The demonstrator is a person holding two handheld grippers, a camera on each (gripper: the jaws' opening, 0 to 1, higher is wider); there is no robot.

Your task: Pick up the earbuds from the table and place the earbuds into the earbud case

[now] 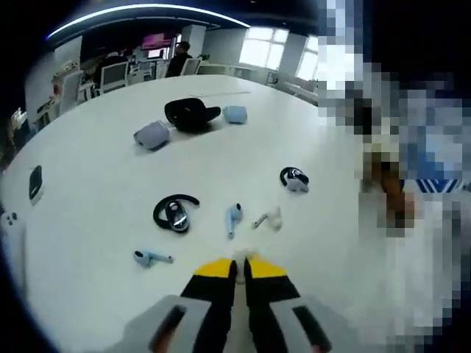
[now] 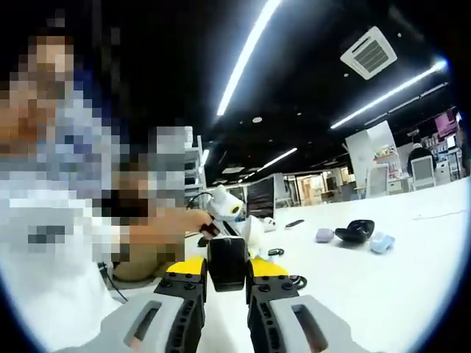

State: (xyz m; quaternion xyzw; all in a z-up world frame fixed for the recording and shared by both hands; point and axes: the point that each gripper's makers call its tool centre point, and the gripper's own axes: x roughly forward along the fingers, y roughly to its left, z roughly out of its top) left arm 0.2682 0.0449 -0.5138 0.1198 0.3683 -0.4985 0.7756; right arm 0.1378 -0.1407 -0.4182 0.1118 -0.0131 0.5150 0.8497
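The left gripper [image 1: 241,263] hovers low over a white tabletop [image 1: 96,220], its yellow-tipped jaws pressed together with a small white thing just at their tips, too small to name. Just ahead of it lie loose earbuds: a light blue earbud [image 1: 232,218] standing on end, a white earbud [image 1: 269,218] beside it to the right, and another blue earbud [image 1: 149,257] off to the left. A black ear-hook earbud [image 1: 175,213] sits near the blue pair, and a second ear-hook earbud [image 1: 294,179] rests further right. Farther across the tabletop is an open black case [image 1: 190,114], flanked by a lavender case [image 1: 152,135] on the left and a pale blue case [image 1: 235,114] on the right. A dark flat object [image 1: 35,183] lies near the left rim.

In the right gripper view, the right gripper [image 2: 227,273] is raised off the tabletop and pinches a black earbud case [image 2: 227,263] between its yellow-tipped jaws. Just beyond the case a person's hand [image 2: 175,223] holds a white-and-black device [image 2: 225,205], whose nature cannot be told. Small earbuds lie on the tabletop by the jaws, and the black, lavender and pale blue cases sit well apart toward the right. Ceiling light strips [image 2: 246,53] and office chairs [image 2: 425,172] fill the background.
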